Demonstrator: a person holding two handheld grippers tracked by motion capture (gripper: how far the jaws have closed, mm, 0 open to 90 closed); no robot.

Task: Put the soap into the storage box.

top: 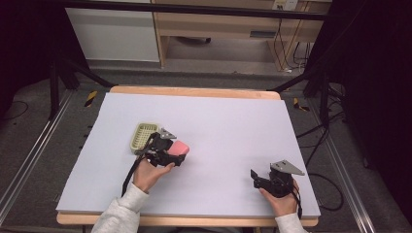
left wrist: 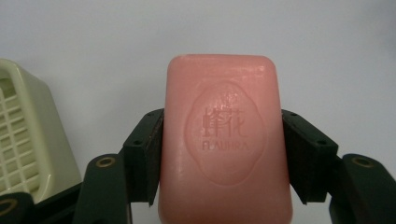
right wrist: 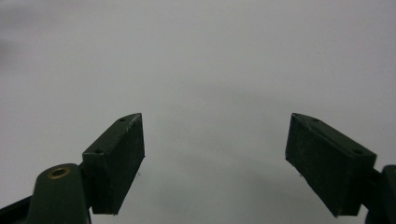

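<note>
We see the left claw [left wrist: 223,154] clamped on the pink soap bar's [left wrist: 225,140] long sides, just right of the pale green soap dish [top: 144,135], probably its destination. The right claw [right wrist: 215,163] rests apart and empty on the near right of the bench [top: 233,121], out of the way.

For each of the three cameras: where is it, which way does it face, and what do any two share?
High view: above the person's side, looking forward and down on the table; forearms, both hands.
Left gripper view: on the left claw, facing the pink soap it grips.
Right gripper view: on the open right claw, facing bare table.
Shared: soap and green basket, high and left gripper views.
</note>
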